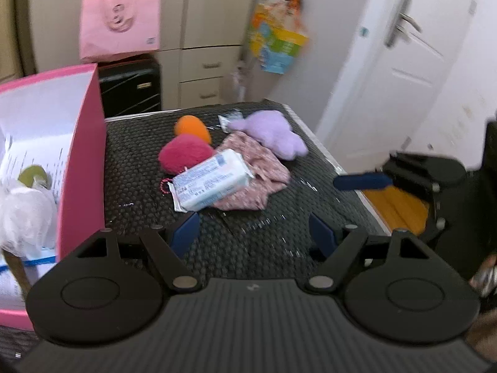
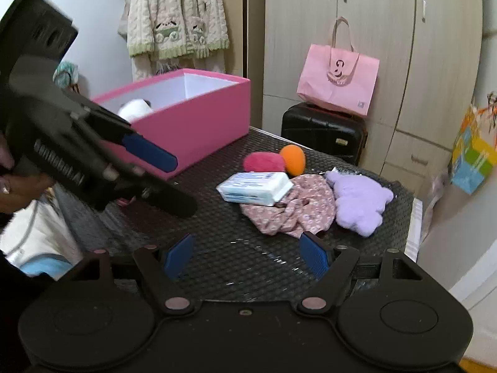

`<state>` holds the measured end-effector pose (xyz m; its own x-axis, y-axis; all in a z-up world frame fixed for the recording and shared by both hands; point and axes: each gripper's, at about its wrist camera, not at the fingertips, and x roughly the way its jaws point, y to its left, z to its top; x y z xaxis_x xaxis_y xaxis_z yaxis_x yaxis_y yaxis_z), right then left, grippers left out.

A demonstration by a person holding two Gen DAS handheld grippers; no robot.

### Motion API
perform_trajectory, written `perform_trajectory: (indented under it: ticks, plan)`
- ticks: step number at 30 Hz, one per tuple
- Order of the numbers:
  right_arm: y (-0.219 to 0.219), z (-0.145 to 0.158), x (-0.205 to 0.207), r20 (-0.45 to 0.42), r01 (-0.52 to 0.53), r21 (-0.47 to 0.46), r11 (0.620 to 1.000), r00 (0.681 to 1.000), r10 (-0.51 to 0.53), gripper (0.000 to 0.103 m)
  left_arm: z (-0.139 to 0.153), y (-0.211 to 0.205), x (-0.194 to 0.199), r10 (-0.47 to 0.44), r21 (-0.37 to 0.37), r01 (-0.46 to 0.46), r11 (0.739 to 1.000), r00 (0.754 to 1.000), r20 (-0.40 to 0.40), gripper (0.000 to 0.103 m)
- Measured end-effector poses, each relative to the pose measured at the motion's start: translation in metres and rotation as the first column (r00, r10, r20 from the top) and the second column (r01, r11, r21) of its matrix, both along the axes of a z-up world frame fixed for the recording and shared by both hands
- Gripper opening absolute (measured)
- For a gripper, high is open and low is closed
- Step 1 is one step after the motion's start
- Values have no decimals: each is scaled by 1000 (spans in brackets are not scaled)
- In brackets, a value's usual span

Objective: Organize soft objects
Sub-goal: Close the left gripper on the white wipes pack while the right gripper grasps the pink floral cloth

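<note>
Left tool (image 1: 253, 233): pads spread, nothing between them; it hangs over the near edge of the worktop (image 1: 139, 168), aimed down toward the pile, likely to pick the nearest item
Right tool (image 2: 245, 253): pads likewise spread and empty; it points at the floral cloth (image 2: 295, 208) from the near side
Pink box (image 2: 198, 124): open-topped, at the far left of the worktop; a white soft thing (image 2: 135, 108) already lies inside, so it seems the bin for the sorting
Tissue pack (image 1: 211, 178): lies partly on the floral cloth, nearest the left tool; its stiff wrapper should take a pinch well
Magenta puff (image 1: 184, 152): touching the tissue pack on the far left side; the orange puff (image 1: 192, 129) sits just behind it
Purple plush (image 1: 270, 133): far right of the pile, resting against the cloth; loose and floppy, so it may sag when lifted
Progress: most soft items are outside the box; sorting looks early
</note>
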<state>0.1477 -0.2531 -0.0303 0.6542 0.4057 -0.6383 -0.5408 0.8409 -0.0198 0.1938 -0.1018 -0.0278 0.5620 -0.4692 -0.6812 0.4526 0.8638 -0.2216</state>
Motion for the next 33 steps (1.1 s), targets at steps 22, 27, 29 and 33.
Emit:
perform_trajectory:
  ticks: [22, 27, 29, 33]
  plan:
    - [20, -40, 81, 32, 36, -50, 998, 999, -34, 91, -54, -23, 82, 241, 20, -241, 970, 970, 21, 95]
    - [21, -47, 91, -3, 38, -32, 999, 999, -38, 91, -65, -20, 86, 252, -7, -252, 968, 967, -42, 96]
    - [20, -49, 93, -37, 24, -2, 1000, 999, -24, 91, -70, -19, 88, 252, -16, -254, 967, 965, -74, 96]
    - [23, -57, 97, -47, 43, -21, 999, 998, -44, 91, -72, -18, 84, 253, -28, -255, 966, 966, -57, 96]
